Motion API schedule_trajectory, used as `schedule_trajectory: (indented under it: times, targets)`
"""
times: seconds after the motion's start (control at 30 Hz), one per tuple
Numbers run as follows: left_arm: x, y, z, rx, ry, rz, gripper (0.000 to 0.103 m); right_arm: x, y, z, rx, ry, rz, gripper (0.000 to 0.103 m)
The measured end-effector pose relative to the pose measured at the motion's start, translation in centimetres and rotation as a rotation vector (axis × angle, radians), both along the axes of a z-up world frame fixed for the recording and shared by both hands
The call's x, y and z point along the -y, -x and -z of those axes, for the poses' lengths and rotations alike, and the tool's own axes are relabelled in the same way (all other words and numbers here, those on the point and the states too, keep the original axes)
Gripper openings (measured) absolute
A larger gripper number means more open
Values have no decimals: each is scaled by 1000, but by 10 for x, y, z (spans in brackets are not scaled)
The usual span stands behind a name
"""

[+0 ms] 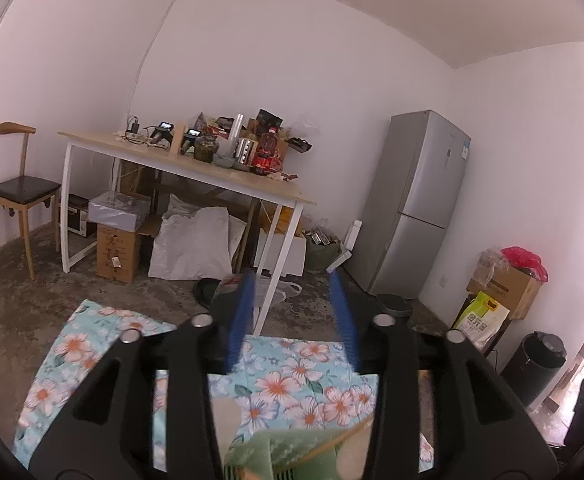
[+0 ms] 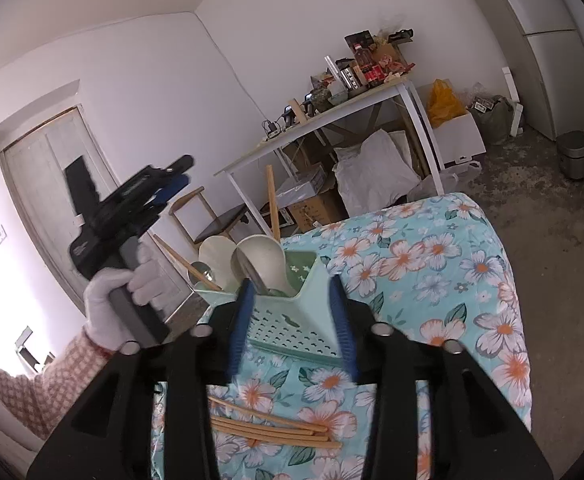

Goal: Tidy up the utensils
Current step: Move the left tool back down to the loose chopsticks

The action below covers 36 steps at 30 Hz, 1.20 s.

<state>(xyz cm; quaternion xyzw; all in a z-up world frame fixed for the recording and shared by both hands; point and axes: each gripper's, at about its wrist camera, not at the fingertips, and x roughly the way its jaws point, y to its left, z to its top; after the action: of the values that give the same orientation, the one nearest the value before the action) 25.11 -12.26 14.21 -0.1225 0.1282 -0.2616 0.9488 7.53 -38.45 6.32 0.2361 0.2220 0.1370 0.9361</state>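
Note:
In the right wrist view a pale green utensil holder stands on the floral tablecloth, holding cream spoons and upright chopsticks. My right gripper is open, and its blue fingers flank the holder's near corner. Several loose chopsticks lie on the cloth under this gripper. A white-gloved hand holds my left gripper raised to the left of the holder. In the left wrist view that gripper is open and empty, above the holder and a chopstick.
Across the concrete floor stands a white-legged table crowded with bottles and jars. Boxes and sacks sit beneath it. A wooden chair is at the left, a grey fridge and a black bin at the right.

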Motion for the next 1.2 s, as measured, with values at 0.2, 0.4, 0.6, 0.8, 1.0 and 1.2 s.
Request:
schedule_trajectory:
  times: [0.2,0.4,0.6,0.8,1.0,1.2]
  targets:
    - [-40,38,0,-14,-16,-19,61,-12,12,3,-26,17,14,62]
    - [-84,84,13,-50,-79,-53,76,-33,20,7,-82,120,43,83]
    - [-120,120,43,-134,-151,-95,77,-56,32,20,-150,201,85,92]
    - [-155,153,93,-259,-196,-144,77,-66,39,41,-234,182,45,92]
    - [-152,174,133,-351,-238,-100,70,-73,40,51,-282,164,32,92]
    - [-118,178,167,-404,-324,12,50,-77,37,52,-310,148,28,92]
